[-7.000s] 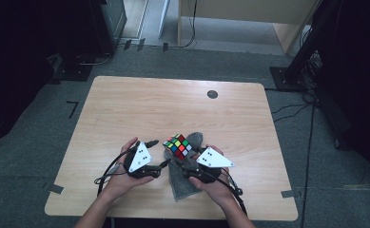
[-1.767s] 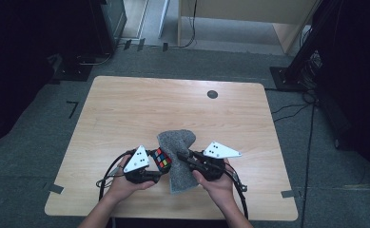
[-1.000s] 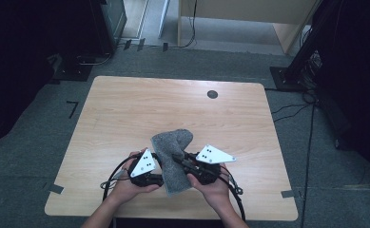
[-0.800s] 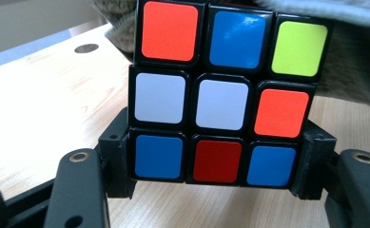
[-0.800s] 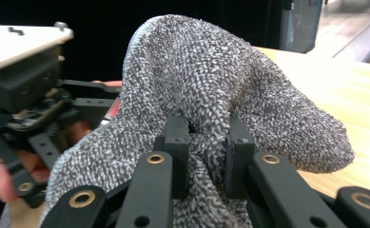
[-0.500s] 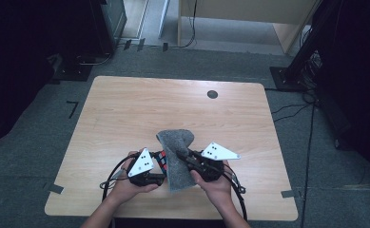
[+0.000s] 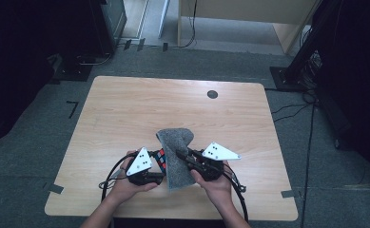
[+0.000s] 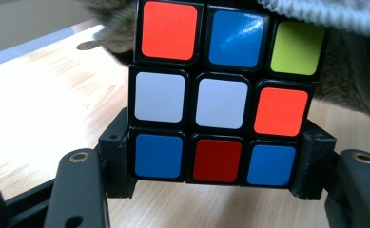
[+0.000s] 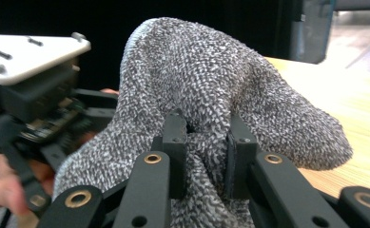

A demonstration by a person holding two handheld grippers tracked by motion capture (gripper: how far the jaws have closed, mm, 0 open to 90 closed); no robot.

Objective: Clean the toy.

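Observation:
A colour cube (image 8: pixel 220 90) with red, blue, white and green stickers sits between the jaws of my left gripper (image 8: pixel 216 164), which is shut on its lower row. In the high view the cube (image 7: pixel 160 159) shows beside the left gripper (image 7: pixel 158 170) near the table's front edge. A grey knitted cloth (image 9: pixel 211 95) is pinched in a fold by my right gripper (image 9: pixel 205 156), shut on it. The cloth (image 7: pixel 177 152) stands bunched up between the two grippers, draped against the cube; my right gripper (image 7: pixel 182 157) comes at it from the right.
The wooden table (image 7: pixel 140 109) has a small black round hole (image 7: pixel 212 94) near its far edge. Black cables (image 7: pixel 107 176) trail from the grippers by the front edge. Dark furniture and cables stand on the floor around the table.
Over the last second the cloth has shifted slightly and now stands more bunched over the cube's right side. Both hands stay near the front edge, about where they were.

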